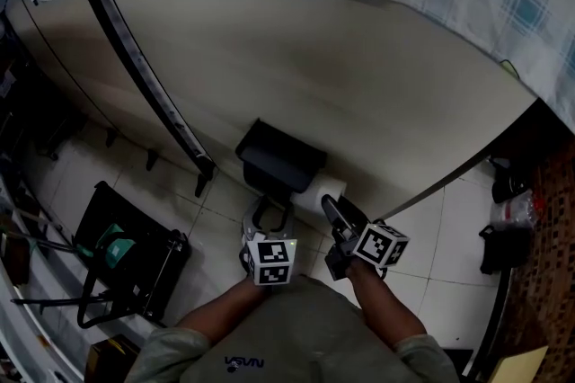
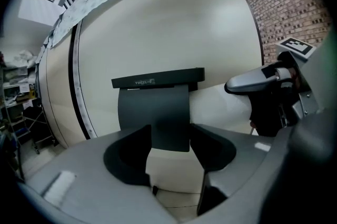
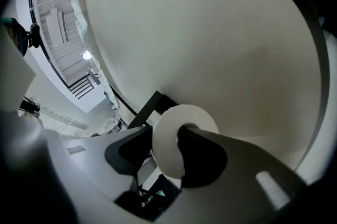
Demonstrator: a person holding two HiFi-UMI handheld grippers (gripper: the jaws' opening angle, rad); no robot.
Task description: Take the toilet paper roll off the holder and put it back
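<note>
Plainly, the job was in its middle part and not finished. My right gripper [image 3: 162,138] was closed on the toilet paper roll [image 3: 194,112]. One jaw sat inside the cardboard hole and the other lay against the outside of the paper, so the wall of the roll was pinched between them. The roll itself was at the right end of the black holder [image 1: 277,155] on the beige wall [image 1: 341,57]. It stuck out sideways from under the holder, neither carried free in the air nor set down anywhere.

My left gripper [image 2: 171,136] had its jaws standing apart and held nothing. The dark front flap [image 2: 152,107] of the holder hung just before the jaw tips, and its lower edge showed in the gap between them. It seemed that no pad pressed on the flap, though the left jaw covered one side of it and I could not be fully sure.

Either the roll was coming off or it was going back. In both cases the same things were left to do. The roll had to end fully seated on the holder, the right jaws had to let it go, and both tools had to come away.
</note>
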